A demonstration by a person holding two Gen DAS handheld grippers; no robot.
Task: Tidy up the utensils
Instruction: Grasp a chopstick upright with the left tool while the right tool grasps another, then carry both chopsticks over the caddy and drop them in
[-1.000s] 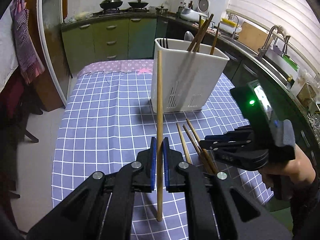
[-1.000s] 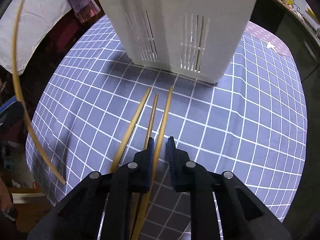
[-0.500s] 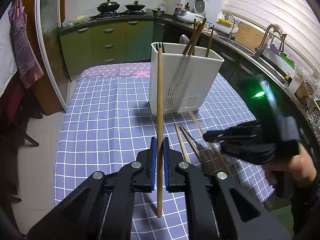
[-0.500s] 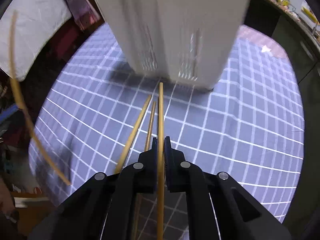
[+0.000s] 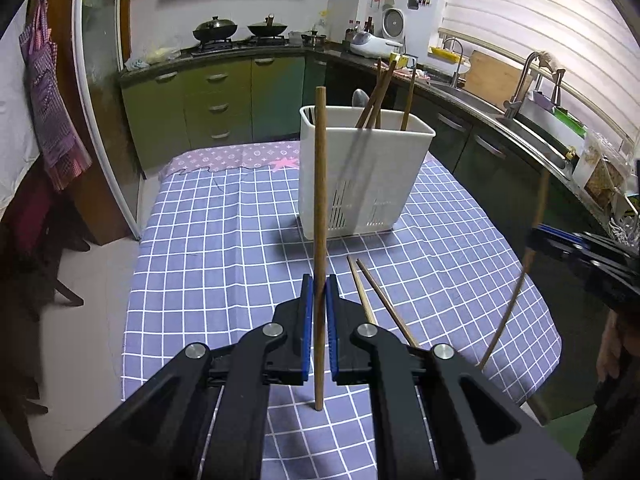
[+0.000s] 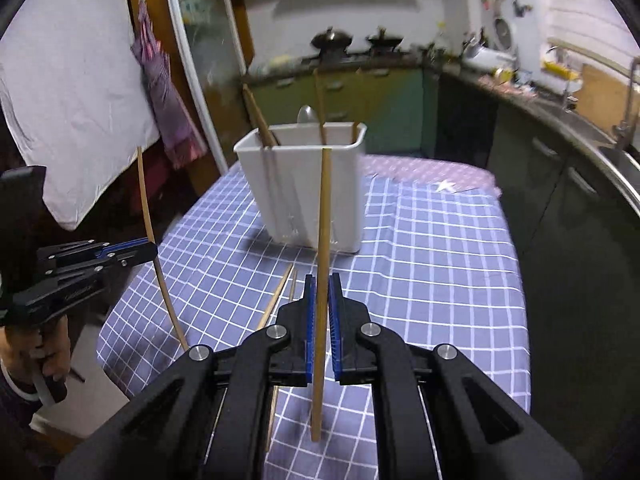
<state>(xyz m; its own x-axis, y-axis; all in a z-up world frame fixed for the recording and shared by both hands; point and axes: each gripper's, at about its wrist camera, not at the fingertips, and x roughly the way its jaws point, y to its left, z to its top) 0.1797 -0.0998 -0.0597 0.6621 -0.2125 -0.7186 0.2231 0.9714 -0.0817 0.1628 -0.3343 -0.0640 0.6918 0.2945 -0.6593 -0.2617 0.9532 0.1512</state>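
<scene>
My left gripper (image 5: pixel 319 292) is shut on a wooden chopstick (image 5: pixel 319 200) held upright above the checked tablecloth (image 5: pixel 224 240). My right gripper (image 6: pixel 322 292) is shut on a lighter chopstick (image 6: pixel 324 220), also upright and lifted off the table. The white utensil holder (image 5: pixel 364 176) stands further back on the table and holds several chopsticks and a spoon; it also shows in the right wrist view (image 6: pixel 308 184). Two chopsticks (image 5: pixel 376 300) lie on the cloth in front of the holder. The right gripper shows at the right edge of the left wrist view (image 5: pixel 536 240), the left gripper at the left edge of the right wrist view (image 6: pixel 154 250).
Green kitchen cabinets (image 5: pixel 216 100) and a stove with pans (image 5: pixel 240 32) stand behind the table. A dark counter with a sink (image 5: pixel 520 120) runs along the right. A purple cloth (image 5: pixel 52 112) hangs at the left.
My right gripper closed on one chopstick lying on the cloth, lifted it and swung it upright. Two chopsticks stay on the table. My left gripper kept its chopstick and rose slightly.
</scene>
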